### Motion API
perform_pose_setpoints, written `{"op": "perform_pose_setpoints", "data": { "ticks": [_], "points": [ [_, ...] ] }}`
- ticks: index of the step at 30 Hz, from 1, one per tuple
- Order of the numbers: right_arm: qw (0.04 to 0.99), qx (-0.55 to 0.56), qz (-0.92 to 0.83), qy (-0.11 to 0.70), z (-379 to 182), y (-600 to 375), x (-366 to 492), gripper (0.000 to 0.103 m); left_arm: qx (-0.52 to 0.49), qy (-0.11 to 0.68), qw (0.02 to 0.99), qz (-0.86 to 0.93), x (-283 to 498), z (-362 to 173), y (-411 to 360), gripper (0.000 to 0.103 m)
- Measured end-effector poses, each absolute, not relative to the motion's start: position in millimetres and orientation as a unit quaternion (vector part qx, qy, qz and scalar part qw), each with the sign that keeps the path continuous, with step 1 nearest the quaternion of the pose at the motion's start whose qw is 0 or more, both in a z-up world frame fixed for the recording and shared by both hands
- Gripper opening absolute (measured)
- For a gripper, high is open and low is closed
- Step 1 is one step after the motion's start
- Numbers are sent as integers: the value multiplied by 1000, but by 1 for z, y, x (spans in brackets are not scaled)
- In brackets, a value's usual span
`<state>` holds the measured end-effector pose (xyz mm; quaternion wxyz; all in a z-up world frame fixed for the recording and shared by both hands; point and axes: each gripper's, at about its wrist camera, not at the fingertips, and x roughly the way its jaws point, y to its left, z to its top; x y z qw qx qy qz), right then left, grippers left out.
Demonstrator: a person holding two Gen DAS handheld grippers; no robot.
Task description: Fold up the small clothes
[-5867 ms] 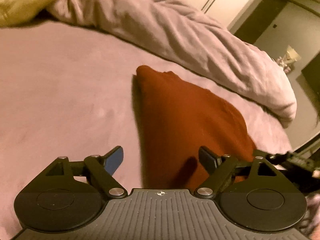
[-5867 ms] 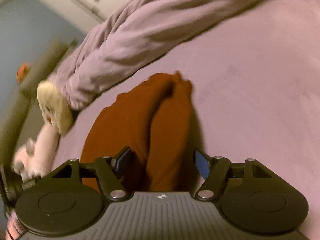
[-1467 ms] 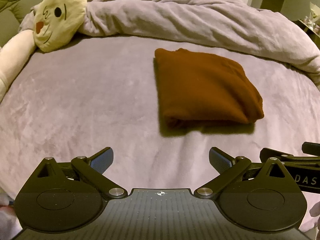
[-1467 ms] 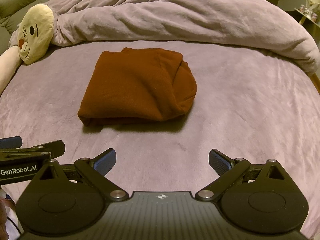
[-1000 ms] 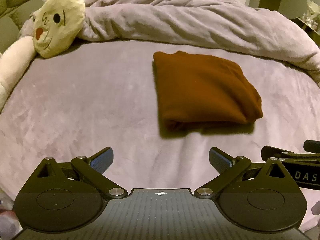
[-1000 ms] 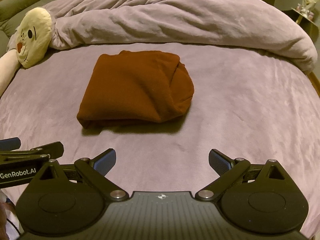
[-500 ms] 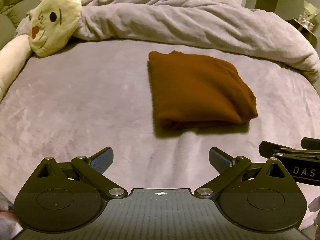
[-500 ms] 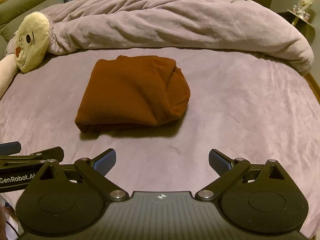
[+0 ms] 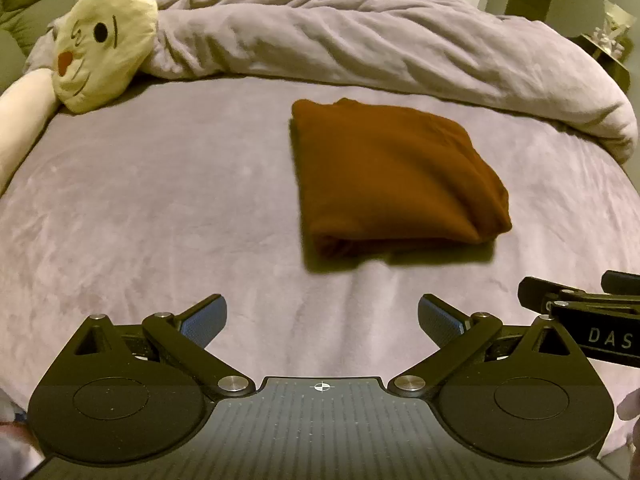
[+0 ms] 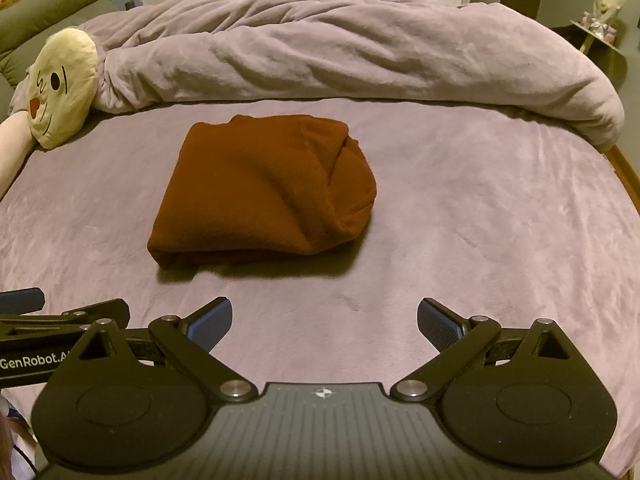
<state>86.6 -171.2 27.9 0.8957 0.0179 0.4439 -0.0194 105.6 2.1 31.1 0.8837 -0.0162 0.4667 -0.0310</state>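
Left wrist view: the left gripper (image 9: 322, 320) is spread wide and empty; the folded rust-brown garment (image 9: 394, 178) lies on the bed (image 9: 160, 200) at one o'clock, well apart. The right gripper's edge shows at three o'clock.

Right wrist view: the right gripper (image 10: 324, 326), released, has the garment (image 10: 264, 192) at eleven o'clock; only here its bunched, rounded end shows.

Upper left of my view: a cream plush pillow (image 9: 105, 38) with a drawn face, resting against a rumpled mauve duvet (image 9: 380, 44) spanning the upper frame. Below it, my view fills with a mauve bed sheet (image 9: 160, 200). Far right, a small side table (image 10: 600, 42).
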Motion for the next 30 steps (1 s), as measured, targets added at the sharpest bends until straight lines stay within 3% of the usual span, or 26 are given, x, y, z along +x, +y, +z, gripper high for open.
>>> {"op": "perform_pose_setpoints", "data": {
  "ticks": [30],
  "points": [
    [898, 19, -19, 439, 29, -174, 86, 99, -3, 467, 884, -32, 104, 27, -2, 103]
  ]
}}
